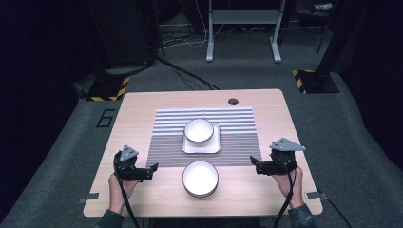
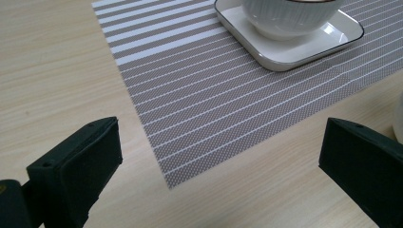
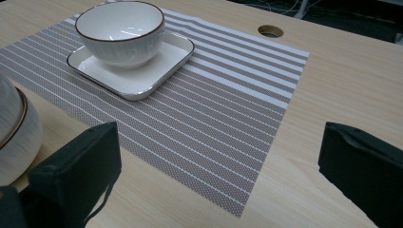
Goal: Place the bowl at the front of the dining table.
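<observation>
The left gripper (image 1: pixel 153 168) hovers over the near left part of the wooden table (image 1: pixel 138 102), its jaws spread wide with nothing between them, just beside the near left corner of the striped placemat (image 1: pixel 166 142). The right gripper (image 1: pixel 254 165) is at the mat's near right corner, also wide open and empty. Between the two grippers, close to the near edge of the table, stands a white bowl (image 1: pixel 200 178), partly off the mat; it looks empty. There is free wood to the left and right of it. Farther away, on the middle of the mat, a second white bowl (image 1: pixel 198 130) sits in a square white plate (image 1: pixel 190 148), and this bowl also looks empty inside.
</observation>
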Demonstrator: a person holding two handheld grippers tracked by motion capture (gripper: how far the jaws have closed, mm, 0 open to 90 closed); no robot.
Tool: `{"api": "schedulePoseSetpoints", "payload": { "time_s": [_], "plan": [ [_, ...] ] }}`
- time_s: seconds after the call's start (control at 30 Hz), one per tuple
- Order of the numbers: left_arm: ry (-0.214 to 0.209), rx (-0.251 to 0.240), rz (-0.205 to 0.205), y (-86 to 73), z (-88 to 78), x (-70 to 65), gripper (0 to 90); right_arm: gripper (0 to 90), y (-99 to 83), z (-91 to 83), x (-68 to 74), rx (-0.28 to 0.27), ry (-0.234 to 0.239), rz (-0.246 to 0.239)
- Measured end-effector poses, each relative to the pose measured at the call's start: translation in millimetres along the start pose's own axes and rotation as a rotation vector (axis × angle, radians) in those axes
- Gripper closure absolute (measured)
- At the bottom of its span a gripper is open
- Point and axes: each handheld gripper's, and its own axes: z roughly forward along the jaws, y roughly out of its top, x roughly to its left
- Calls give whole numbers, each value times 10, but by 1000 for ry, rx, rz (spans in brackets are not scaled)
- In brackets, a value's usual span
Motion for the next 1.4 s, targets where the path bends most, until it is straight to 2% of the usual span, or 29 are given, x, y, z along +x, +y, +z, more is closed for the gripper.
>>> {"api": "schedulePoseSetpoints", "payload": {
  "time_s": [0.17,0.87,1.4],
  "plan": [
    [20,-2,-25,-107,-58,55,1,0,-96,-51,-56,5,-16,16],
    [99,18,-82,-457,-208,274,2,0,-493,-183,-267,30,-80,94],
    [144,75,-121,-702,-239,436,3,0,-774,-209,-394,77,-122,147]
  ]
}}
